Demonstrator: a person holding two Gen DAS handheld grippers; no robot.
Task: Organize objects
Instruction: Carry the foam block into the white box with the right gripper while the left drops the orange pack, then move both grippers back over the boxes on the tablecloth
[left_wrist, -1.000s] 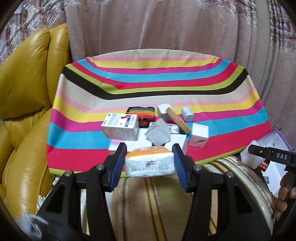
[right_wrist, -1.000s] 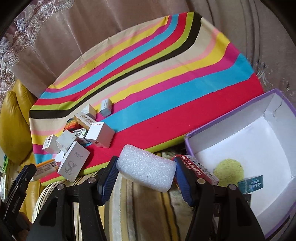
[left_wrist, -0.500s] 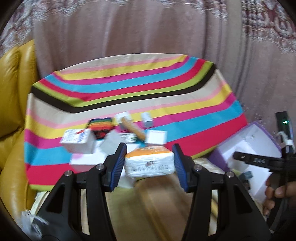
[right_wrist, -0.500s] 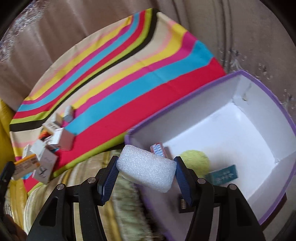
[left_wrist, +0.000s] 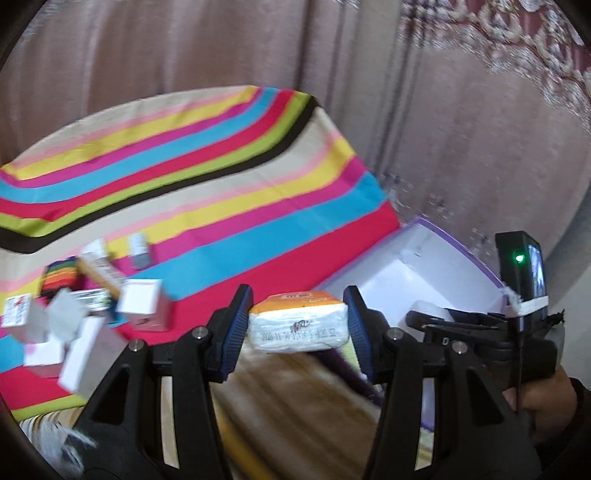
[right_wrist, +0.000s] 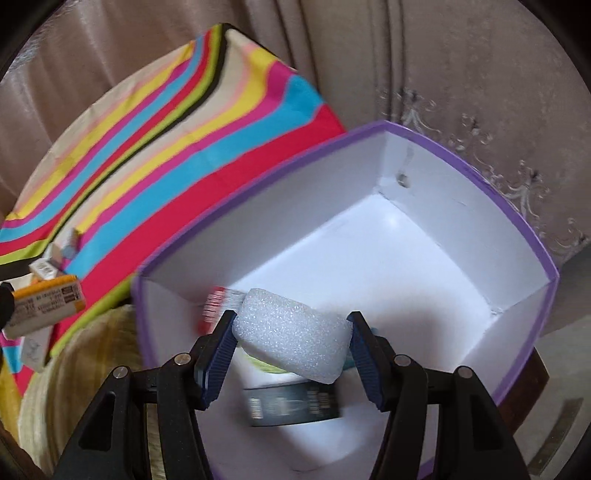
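Both tools carry a load toward the purple-rimmed box.

The right tool (right_wrist: 290, 349) is clenched on a white foam block (right_wrist: 293, 341) that hangs over the open box (right_wrist: 532, 254), above the few items already inside. The left tool (left_wrist: 297, 323) grips a tissue pack (left_wrist: 298, 320) short of the box, over the edge of the striped worktop (left_wrist: 229, 225), where small cartons (left_wrist: 142, 304) wait. The light foam may bounce or tumble out if released too high. The two tools sit close, so they may collide at the rim.
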